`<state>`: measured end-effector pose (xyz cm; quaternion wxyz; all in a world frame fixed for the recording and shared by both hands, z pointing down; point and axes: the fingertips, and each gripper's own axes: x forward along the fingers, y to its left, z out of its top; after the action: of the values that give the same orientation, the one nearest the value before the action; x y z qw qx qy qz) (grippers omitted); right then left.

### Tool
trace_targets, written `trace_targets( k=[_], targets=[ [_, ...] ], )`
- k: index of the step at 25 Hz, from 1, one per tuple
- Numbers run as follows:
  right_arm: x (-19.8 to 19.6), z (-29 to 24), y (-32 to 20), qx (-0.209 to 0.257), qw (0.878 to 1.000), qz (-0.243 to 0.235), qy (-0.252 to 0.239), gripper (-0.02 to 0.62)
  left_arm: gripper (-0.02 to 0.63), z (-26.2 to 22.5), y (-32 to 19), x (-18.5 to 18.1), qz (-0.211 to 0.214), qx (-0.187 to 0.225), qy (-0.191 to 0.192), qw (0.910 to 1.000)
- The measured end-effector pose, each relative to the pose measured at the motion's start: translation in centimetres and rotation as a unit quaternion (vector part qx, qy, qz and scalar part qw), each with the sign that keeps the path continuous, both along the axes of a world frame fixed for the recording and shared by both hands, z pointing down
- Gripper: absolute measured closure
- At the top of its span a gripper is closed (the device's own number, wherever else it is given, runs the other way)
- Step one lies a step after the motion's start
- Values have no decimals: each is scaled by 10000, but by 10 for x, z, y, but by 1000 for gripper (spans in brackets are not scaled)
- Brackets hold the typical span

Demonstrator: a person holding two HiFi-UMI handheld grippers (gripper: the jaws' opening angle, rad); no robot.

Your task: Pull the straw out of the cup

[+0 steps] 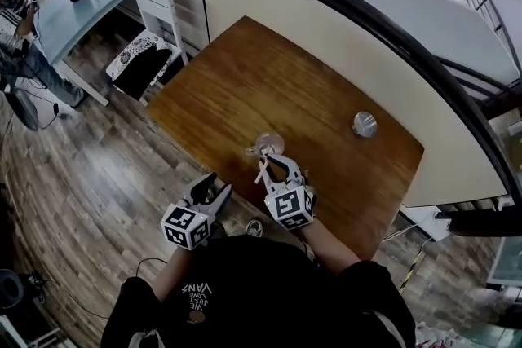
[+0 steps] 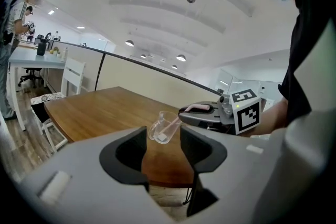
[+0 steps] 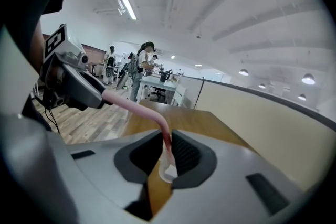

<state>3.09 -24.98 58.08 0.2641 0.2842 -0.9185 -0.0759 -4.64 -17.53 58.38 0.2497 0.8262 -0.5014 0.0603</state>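
Right gripper view: the right tool (image 3: 167, 139) is clamped on the pink straw (image 3: 136, 105), with the clear cup (image 2: 164, 126) tilted just below.

The straw's lower end sits inside the cup. The left tool (image 1: 218, 182) gapes empty, near the cup but not touching it, so nothing steadies it. A pull now would likely drag or tip the cup rather than free the straw. The wooden surface (image 1: 245, 69) also carries a small round object (image 1: 364, 124), well apart. Around it are a plank floor, a white chair (image 1: 155, 20) and a low partition.
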Motion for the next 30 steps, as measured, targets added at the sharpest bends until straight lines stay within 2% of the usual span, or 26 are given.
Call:
trace_targets(
  k=[3,6,14,20,25,30],
  targets=[
    [3,-4,-9,11,9996,276,-106,551,420,3,-15,0,265,-13,51,9996],
    [5,-10,-21,-176,9969,670,-367,552,420,1,-34,-1,650,8,51,9979],
    [8,-20,-43,-607,9783,1789,-855,554,420,-9,-85,-9,1615,92,95,9868],
    [18,-25,-44,-842,9574,2605,-916,554,420,-10,-113,-8,2204,113,201,9751],
    [23,-41,-41,-675,9409,3115,-1147,554,420,-14,-126,-3,2736,233,236,9613],
    [32,-55,-31,-673,9107,3807,-1456,554,420,-20,-134,-2,3257,337,226,9446]
  ],
)
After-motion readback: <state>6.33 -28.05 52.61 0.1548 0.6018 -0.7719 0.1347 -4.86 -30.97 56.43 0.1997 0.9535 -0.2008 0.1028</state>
